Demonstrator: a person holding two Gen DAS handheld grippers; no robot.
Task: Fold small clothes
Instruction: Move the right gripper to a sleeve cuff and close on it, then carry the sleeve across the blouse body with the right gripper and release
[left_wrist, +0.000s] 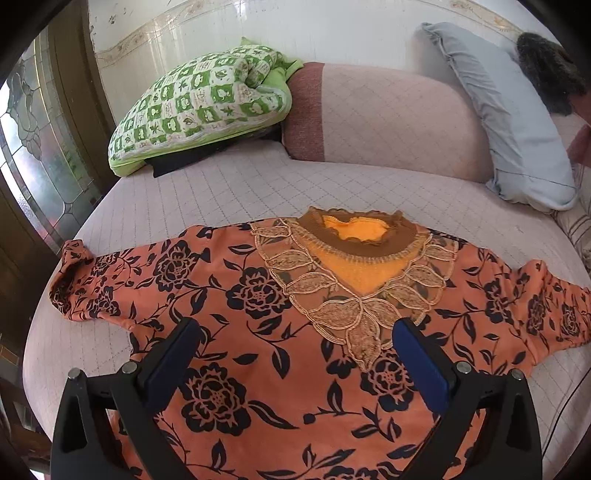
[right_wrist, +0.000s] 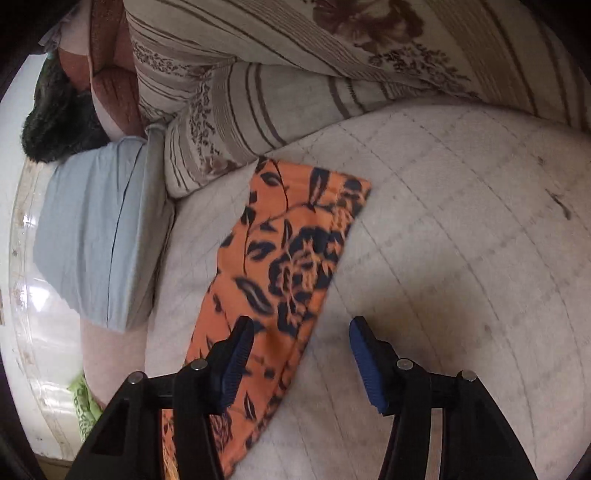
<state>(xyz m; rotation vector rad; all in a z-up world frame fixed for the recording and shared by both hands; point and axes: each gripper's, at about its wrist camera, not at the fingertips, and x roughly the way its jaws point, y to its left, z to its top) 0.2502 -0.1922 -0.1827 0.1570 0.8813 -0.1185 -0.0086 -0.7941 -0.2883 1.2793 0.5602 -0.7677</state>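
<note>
On the bed (left_wrist: 229, 184) the orange floral top (left_wrist: 280, 354) lies face up, spread flat with both sleeves out to the sides, which looks like the layout before a first fold. Left gripper (left_wrist: 295, 347) hangs over the chest just below the lace neckline, jaws wide with nothing between them; right gripper (right_wrist: 301, 354) sits over the right sleeve (right_wrist: 291, 254), jaws about half open straddling its edge, not pinching yet. Grey pillow (left_wrist: 506, 122) and striped quilt (right_wrist: 295, 92) lie beyond, clear of the fold area.
</note>
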